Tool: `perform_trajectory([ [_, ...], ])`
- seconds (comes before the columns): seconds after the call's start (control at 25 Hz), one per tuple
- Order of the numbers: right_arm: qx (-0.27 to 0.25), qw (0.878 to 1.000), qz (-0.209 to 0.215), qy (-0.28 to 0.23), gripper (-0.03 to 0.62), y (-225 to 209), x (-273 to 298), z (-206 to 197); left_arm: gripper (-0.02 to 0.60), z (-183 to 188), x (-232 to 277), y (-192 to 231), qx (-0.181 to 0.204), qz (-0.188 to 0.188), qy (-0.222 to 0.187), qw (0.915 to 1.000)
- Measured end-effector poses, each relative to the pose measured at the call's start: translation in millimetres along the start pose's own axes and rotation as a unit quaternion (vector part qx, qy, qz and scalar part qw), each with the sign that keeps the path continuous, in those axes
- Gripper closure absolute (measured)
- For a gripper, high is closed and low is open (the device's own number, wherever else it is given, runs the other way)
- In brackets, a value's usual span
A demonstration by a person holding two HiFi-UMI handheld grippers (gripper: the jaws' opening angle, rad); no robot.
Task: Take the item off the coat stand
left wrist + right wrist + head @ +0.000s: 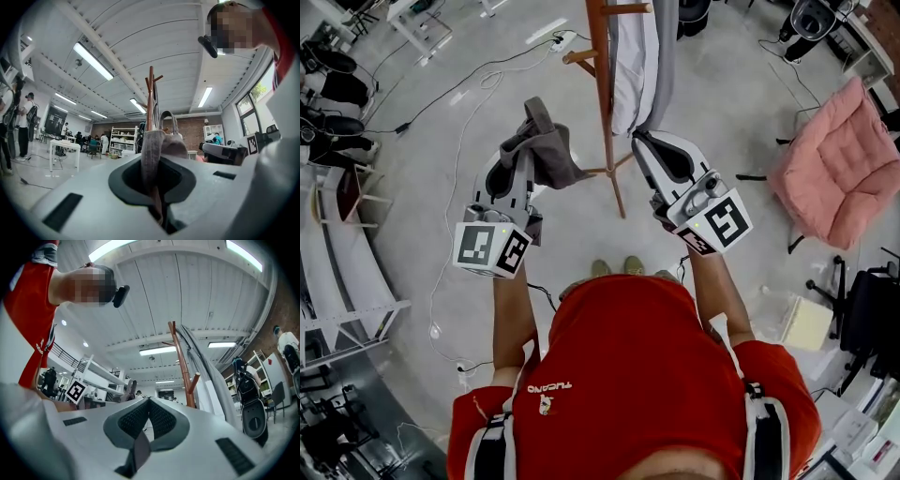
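Note:
A grey cloth bag with a loop handle hangs bunched from my left gripper, left of the wooden coat stand and clear of its pegs. In the left gripper view the bag runs down between the jaws of the left gripper, which is shut on it. My right gripper is shut just right of the pole, its tip at the lower end of a grey and white garment hanging on the stand. In the right gripper view the right gripper has its pads together, with the stand and garment beyond.
A pink padded chair stands at the right. Cables trail over the floor at the left, beside white shelving. A black office chair is at the lower right. The person's shoes are near the stand's foot.

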State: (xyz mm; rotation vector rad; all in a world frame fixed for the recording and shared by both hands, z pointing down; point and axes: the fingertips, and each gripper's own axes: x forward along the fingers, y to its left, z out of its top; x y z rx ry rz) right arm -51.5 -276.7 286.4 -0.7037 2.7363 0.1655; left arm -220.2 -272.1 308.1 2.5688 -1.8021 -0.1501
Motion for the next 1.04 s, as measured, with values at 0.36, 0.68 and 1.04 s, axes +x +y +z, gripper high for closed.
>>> perform_trajectory([
  [0.36, -0.013, 1.000, -0.009, 0.001, 0.571, -3.9, -4.2, 4.5, 0.563, 1.6, 1.2, -1.9, 0.000, -0.003, -0.003, 1.0000],
  [0.68, -0.014, 1.000, -0.011, 0.001, 0.570, -9.7, -6.1, 5.7, 0.563, -3.6, 4.1, -2.5, -0.004, -0.002, 0.001, 1.0000],
  [1.04, -0.012, 1.000, -0.005, 0.005, 0.570, -16.0, -5.5, 0.3, 0.563, -6.9, 9.7, 1.0, -0.002, 0.003, 0.004, 1.0000],
])
